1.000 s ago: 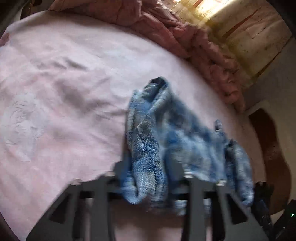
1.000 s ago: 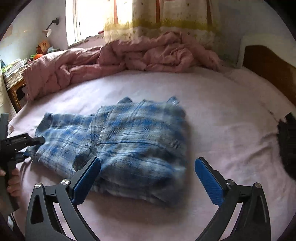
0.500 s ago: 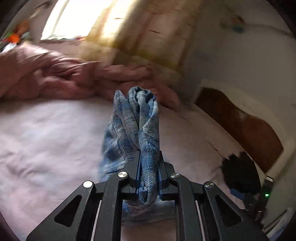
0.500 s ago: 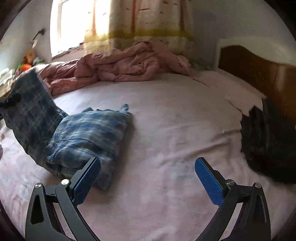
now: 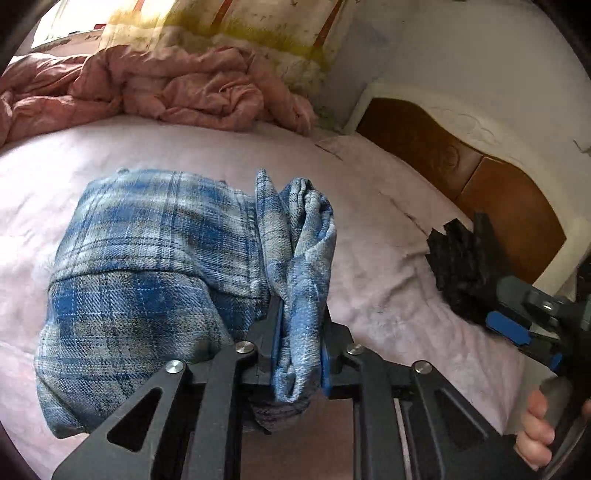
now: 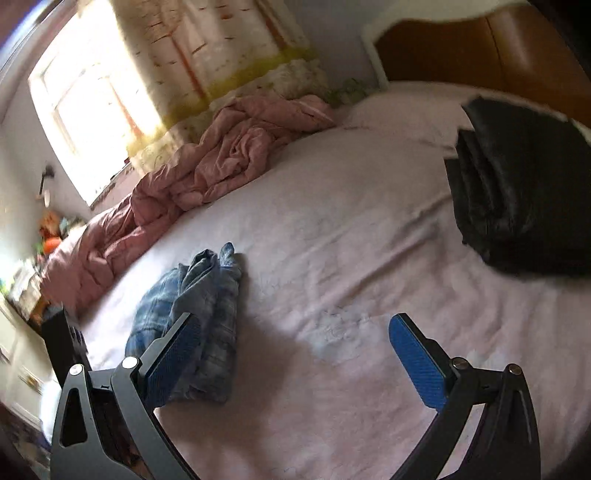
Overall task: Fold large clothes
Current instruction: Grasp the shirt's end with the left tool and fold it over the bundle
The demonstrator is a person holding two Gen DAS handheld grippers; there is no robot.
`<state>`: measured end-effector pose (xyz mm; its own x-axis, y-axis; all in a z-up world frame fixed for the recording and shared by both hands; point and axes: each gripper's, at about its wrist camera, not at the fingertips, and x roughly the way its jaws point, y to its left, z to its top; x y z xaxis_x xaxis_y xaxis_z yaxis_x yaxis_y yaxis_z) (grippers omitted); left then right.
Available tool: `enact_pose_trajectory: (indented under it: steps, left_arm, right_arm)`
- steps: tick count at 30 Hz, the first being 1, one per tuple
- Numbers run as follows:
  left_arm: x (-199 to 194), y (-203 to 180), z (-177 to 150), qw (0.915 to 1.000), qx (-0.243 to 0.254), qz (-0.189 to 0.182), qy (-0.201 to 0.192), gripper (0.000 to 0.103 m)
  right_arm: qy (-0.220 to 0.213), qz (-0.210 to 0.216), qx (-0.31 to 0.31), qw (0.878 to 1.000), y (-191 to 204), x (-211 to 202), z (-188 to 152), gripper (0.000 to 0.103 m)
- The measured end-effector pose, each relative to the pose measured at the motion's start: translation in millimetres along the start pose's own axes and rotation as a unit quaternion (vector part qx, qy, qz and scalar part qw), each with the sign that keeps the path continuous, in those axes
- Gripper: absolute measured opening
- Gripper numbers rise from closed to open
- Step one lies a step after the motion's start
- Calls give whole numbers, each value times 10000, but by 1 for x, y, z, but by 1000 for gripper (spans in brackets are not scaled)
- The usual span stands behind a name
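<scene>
**One plaid garment in the left claw, right claw empty**

One blue plaid garment (image 5: 155, 266) lies on the pink bed sheet (image 5: 369, 229), partly folded into a thick bundle. A bunched edge of it rises from the bundle and runs between the two fingers of the left gripper (image 5: 299, 332). Those jaws stand narrow and are easing apart at this moment, yet the cloth is pinched between the pads and hangs out below them in a loose fold. From the right wrist view the same garment (image 6: 192, 317) shows as a rumpled heap just beyond the left finger of the right gripper (image 6: 295, 354), resting on the sheet (image 6: 351, 240).

The right gripper stands wide, its two blue pads (image 6: 417, 365) far apart, with only bare sheet between them. In the left wrist view this gripper (image 5: 517, 328) enters from the right edge, gripped by one hand (image 5: 539, 424) whose fingers wrap the handle.

One dark folded garment (image 6: 517, 192) sits near the head of the bed, well apart from the plaid one; the left wrist view shows it (image 5: 465, 266) just behind the right gripper. One crumpled pink quilt (image 5: 166, 88) lies along the far side of the bed below one yellow-trimmed curtain (image 5: 240, 22). One brown headboard (image 5: 480, 177) with a white frame stands at the right.
</scene>
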<state>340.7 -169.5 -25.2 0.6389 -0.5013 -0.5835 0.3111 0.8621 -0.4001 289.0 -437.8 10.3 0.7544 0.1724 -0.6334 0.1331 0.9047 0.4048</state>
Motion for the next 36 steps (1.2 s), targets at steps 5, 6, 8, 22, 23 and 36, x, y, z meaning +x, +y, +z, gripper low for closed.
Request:
enact_pose_trajectory:
  steps: [5,6,8,22,23,36]
  left_arm:
    - [-44,-6,-10,9991,353,-184,-165,63]
    - [-54,-7,-14,9984,493,-112,-245,64]
    - [-68,-8,-14,9971,617,119,-425,66]
    - [-89,87,-10,9897,-184,1370,-376,74]
    - [-85,90,-12,9895,-186,1398,-311,75]
    - [-70,124,-31,9836,188,1791,138,78]
  right_arm:
    - [47,-89,79,9999,-4,6,1,103]
    - [36,-98,60,9999,-4,7,1,103]
    - [-3,-135,-21,9999,-1,6,0,103]
    - [-326,-21,-1305,9909,56,7,-19,103]
    - [-296,156,-1404,9895,64,10,-18,103]
    - [1251,1578,-955,9749,85,91,-46,14]
